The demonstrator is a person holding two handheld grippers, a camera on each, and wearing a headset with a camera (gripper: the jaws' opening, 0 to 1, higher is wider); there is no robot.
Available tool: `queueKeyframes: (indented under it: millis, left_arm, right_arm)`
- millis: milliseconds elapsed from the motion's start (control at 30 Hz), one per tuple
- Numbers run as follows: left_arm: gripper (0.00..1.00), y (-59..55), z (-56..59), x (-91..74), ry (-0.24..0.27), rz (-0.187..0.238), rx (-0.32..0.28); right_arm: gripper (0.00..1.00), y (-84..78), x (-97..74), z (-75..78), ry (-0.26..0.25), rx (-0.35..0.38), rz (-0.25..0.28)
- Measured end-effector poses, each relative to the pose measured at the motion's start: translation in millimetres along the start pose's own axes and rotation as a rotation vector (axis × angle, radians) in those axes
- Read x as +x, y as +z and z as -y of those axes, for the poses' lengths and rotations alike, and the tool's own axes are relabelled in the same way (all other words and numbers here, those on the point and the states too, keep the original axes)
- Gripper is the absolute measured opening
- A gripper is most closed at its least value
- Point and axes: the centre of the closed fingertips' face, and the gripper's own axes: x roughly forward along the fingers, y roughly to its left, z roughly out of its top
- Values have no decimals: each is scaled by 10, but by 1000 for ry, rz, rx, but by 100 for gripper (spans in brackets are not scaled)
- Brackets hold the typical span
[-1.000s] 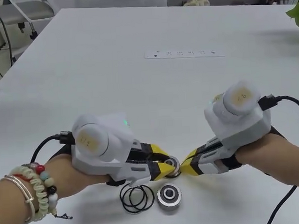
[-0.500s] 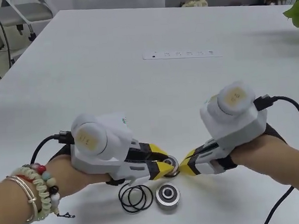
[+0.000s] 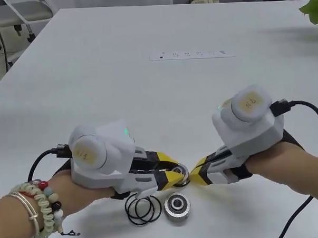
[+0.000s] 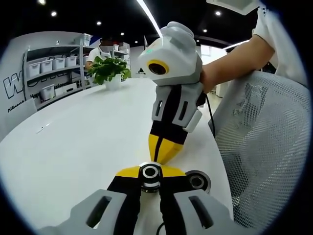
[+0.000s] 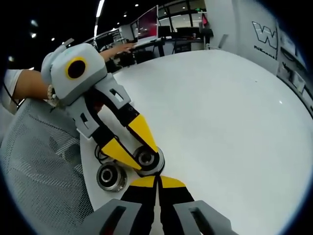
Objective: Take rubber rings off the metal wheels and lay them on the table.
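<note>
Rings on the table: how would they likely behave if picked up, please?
The rings look thin, so probably floppy and light. Lying flat and overlapping on the table, they likely won't roll, though one may drag another along.

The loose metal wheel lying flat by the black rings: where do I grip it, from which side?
I'd take the flat-lying silver metal wheel across its outer rim, from straight above. Its round rim faces sideways all round on the white table; pinch front and back, since thin black rubber rings lie close on its left.
</note>
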Motion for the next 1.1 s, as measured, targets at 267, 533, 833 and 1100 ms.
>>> queueKeyframes:
  millis: [267,533,833,1100]
  left_arm:
    - [8,-1,-2,3,-3,0,-1]
    - [8,3,-3,8,3,-10,6]
    - [8,4,-1,1,8,-14,11]
    - [8,6,-1,-1,8,-15,18]
  right_arm:
    - [0,-2,-10,12,46,142,30]
    - [0,35,-69,46,132,396,116]
    - [0,140,-159,-67,169,420,161]
    - [0,178,-176,-116,175,392,170]
